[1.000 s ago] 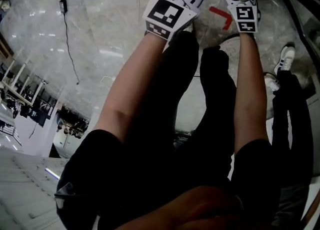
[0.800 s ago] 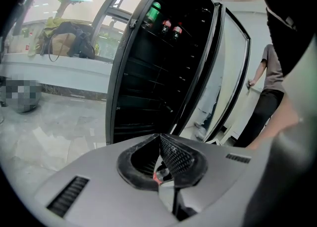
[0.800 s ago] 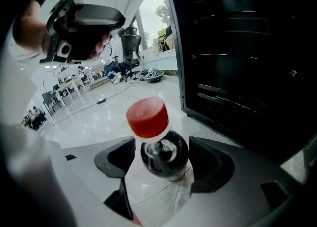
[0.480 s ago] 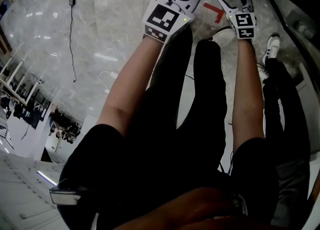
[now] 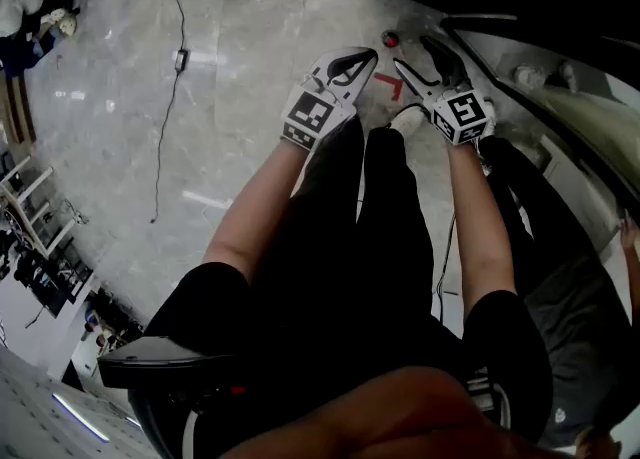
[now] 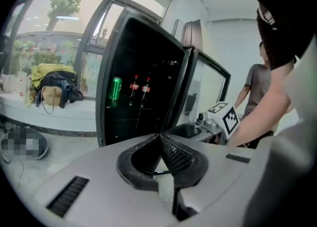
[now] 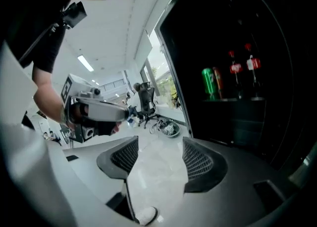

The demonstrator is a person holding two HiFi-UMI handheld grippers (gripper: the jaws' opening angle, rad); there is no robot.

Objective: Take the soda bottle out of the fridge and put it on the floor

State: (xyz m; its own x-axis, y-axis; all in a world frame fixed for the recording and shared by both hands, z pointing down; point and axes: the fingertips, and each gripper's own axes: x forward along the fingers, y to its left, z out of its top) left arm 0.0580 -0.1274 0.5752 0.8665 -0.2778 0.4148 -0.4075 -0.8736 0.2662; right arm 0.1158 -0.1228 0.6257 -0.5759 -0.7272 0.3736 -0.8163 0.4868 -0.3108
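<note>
A soda bottle (image 5: 390, 39) with a red cap stands on the marble floor, seen from above, just beyond a red tape mark (image 5: 389, 86). My right gripper (image 5: 414, 55) is open just right of the bottle and clear of it; in the right gripper view (image 7: 159, 147) only floor shows between its fingers. My left gripper (image 5: 368, 55) is shut and empty, left of the bottle, its pads (image 6: 168, 149) meeting at the tips. Two more soda bottles (image 6: 140, 85) (image 7: 242, 66) and a green can (image 6: 115, 90) (image 7: 208, 82) stand on a shelf in the dark fridge (image 6: 133, 97).
The fridge's glass door (image 5: 560, 77) hangs open at the right. Another person in a grey shirt (image 5: 575, 317) stands close on my right. A black cable (image 5: 172, 97) trails across the floor at the left. Office chairs and a basket (image 7: 168, 128) stand farther off.
A second ago my right gripper was at the red-capped bottle's top. It has since drawn back, open, with the bottle standing alone on the floor. My head has risen.
</note>
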